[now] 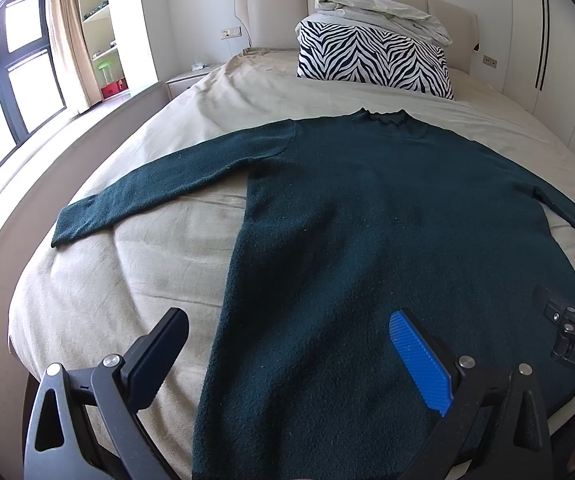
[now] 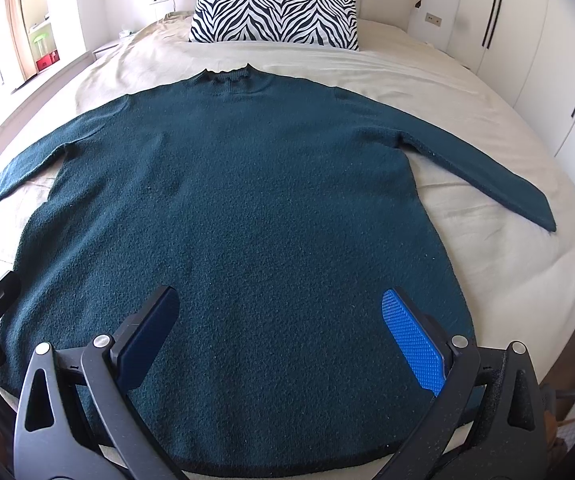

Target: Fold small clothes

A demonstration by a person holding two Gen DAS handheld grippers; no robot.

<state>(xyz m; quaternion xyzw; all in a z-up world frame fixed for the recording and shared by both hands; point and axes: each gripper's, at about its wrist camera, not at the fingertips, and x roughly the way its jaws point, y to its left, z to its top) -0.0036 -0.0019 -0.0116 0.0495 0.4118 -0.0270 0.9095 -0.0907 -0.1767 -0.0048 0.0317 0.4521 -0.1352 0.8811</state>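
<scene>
Your left tool (image 1: 287, 360) and right tool (image 2: 283, 336) both hover with jaws spread and empty above the hem of the dark green sweater (image 2: 239, 200), which lies flat, sleeves out, unfolded on the bed (image 2: 487, 264), every fold still ahead of you.

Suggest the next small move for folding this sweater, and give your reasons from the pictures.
Probably bring the left claw to the left sleeve's cuff and grip it, ready to fold the sleeve across the body. The sweater lies flat on the bed with both sleeves spread out, and both claws, the right claw too, hover open at the hem, holding nothing.
</scene>
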